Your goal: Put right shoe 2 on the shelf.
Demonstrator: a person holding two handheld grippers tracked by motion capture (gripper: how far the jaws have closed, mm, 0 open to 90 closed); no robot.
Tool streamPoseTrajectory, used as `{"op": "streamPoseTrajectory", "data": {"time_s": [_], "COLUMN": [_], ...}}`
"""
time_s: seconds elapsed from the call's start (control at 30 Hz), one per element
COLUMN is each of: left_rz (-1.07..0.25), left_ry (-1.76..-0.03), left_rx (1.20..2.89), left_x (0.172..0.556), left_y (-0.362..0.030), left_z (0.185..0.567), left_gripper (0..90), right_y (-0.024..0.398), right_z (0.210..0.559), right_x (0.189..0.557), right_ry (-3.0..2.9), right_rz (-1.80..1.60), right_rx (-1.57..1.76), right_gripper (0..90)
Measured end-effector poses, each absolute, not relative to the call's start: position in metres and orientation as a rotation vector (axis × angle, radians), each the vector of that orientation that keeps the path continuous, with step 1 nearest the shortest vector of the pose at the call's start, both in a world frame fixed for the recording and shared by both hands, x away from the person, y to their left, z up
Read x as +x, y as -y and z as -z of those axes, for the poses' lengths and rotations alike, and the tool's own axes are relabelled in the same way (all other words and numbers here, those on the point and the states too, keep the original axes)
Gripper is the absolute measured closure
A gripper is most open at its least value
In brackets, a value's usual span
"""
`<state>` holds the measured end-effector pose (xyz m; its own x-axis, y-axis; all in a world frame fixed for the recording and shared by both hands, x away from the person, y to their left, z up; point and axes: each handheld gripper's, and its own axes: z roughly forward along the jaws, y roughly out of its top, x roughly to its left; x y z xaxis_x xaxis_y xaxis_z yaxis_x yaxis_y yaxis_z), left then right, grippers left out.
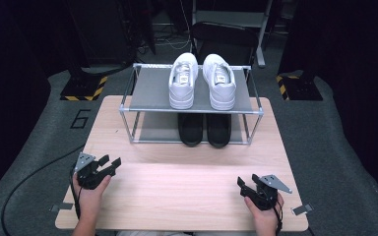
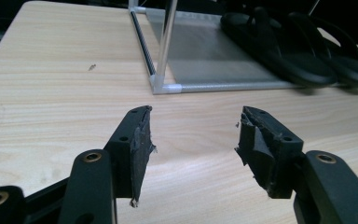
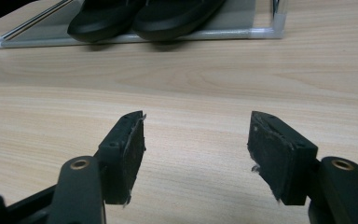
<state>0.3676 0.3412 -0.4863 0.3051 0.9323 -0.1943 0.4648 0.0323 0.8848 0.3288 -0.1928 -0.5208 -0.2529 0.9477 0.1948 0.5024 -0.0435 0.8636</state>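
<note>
Both grippers, left (image 1: pixel 109 162) and right (image 1: pixel 246 184), are held agape and empty; black slippers (image 1: pixel 204 129) lie upper centre, toes pointing toward them, roughly equidistant.

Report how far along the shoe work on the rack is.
Looks done: the white sneakers sit side by side on the rack's top shelf, the black slippers on the lower one. In hand: nothing; the left gripper and right gripper are open, at the table's near edge. Left: judging by this, any move has yet to start.
</note>
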Motion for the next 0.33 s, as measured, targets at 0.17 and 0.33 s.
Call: {"op": "streamPoseTrajectory", "data": {"time_s": [0.17, 0.33], "left_rz": [-0.597, -0.579], "left_ry": [-1.308, -1.306], "left_rx": [1.605, 1.621], "left_x": [0.3708, 0.3722], "left_y": [-0.3368, -0.3373], "left_z": [0.4901, 0.4907], "left_gripper": [43.5, 43.5], "right_y": [0.1918, 0.1916], "right_z": [0.5222, 0.5240], "right_x": [0.3286, 0.3292], "right_ry": [-1.784, -1.793], "right_rz": [-1.236, -1.232], "right_rx": [1.517, 1.545], "right_gripper": [35.8, 35.1]}}
